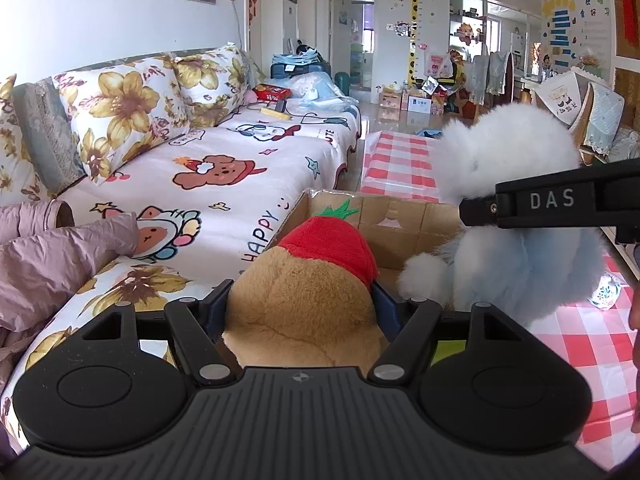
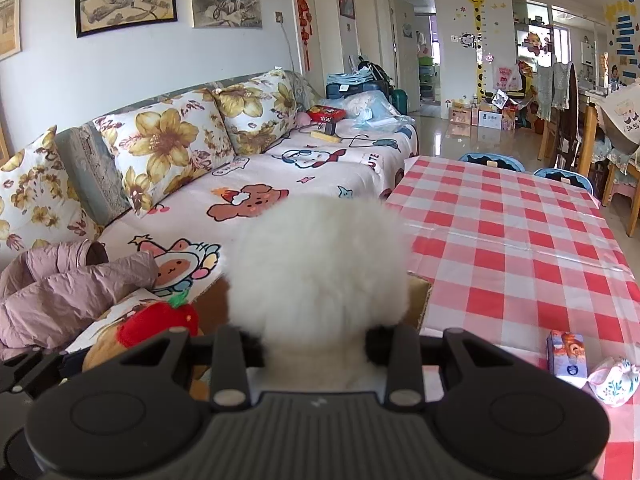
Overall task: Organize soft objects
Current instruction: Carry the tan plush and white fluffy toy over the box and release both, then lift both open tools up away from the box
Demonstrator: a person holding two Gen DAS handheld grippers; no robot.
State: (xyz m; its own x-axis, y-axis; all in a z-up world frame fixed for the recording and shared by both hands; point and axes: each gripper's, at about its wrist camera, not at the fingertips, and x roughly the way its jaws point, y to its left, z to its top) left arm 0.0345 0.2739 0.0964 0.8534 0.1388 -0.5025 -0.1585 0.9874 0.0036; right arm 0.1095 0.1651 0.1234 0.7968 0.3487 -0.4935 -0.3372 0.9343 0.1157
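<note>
My left gripper [image 1: 301,300] is shut on a tan plush toy with a red strawberry hat [image 1: 308,292] and holds it over the near edge of an open cardboard box [image 1: 400,220]. My right gripper [image 2: 316,346] is shut on a fluffy white plush toy [image 2: 320,264]. In the left wrist view that white and pale blue toy [image 1: 516,184] hangs to the right of the box, with the right gripper's black finger [image 1: 560,204] across it. The tan toy [image 2: 156,324] shows low left in the right wrist view.
A sofa [image 1: 224,168] with floral cushions and a pink jacket [image 1: 52,256] lies to the left. The box stands on a red checked table [image 2: 512,240], which also holds a small blue packet [image 2: 567,354] and a patterned pouch [image 2: 614,380]. Chairs stand at the far end.
</note>
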